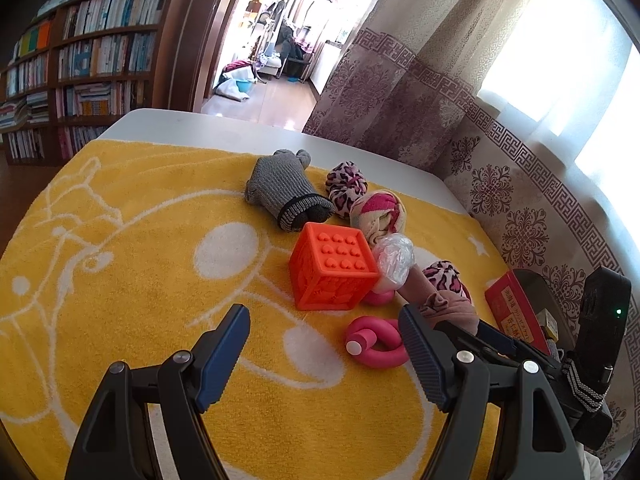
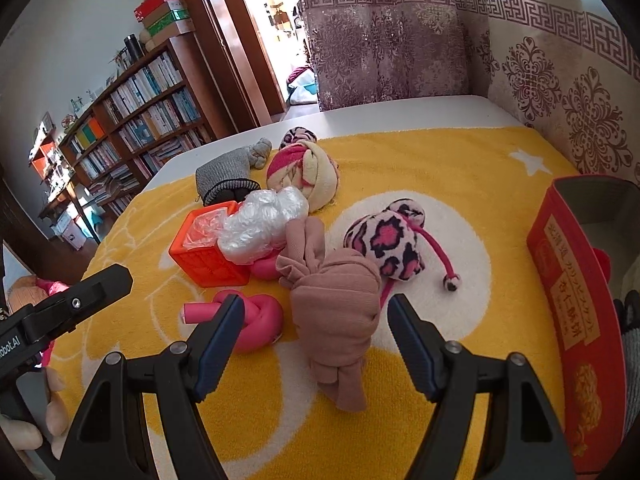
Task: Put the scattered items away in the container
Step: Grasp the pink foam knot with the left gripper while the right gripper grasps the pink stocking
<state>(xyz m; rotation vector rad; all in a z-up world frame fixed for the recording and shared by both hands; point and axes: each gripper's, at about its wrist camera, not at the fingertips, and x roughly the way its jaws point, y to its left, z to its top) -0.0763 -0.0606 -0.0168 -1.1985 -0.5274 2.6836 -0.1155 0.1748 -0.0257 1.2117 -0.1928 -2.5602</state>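
Scattered items lie on a yellow towel (image 1: 120, 280): an orange cube (image 1: 332, 270), a grey sock (image 1: 284, 192), a pink-and-cream sock ball (image 1: 380, 210), a crumpled clear plastic wad (image 1: 394, 258), a pink foam knot (image 1: 376, 342) and a leopard sock (image 2: 386, 246). A tan knotted stocking (image 2: 338, 312) lies between my right gripper's open jaws (image 2: 316, 334). The red box container (image 2: 576, 312) stands at the right; it also shows in the left wrist view (image 1: 516, 312). My left gripper (image 1: 324, 342) is open and empty, just short of the cube and the pink knot.
The towel covers a white table (image 1: 208, 128) whose far edge and right side meet a patterned curtain (image 1: 500, 152). A bookshelf (image 1: 80, 72) and an open doorway (image 1: 272, 52) lie beyond. A second leopard sock (image 1: 344, 184) sits at the back.
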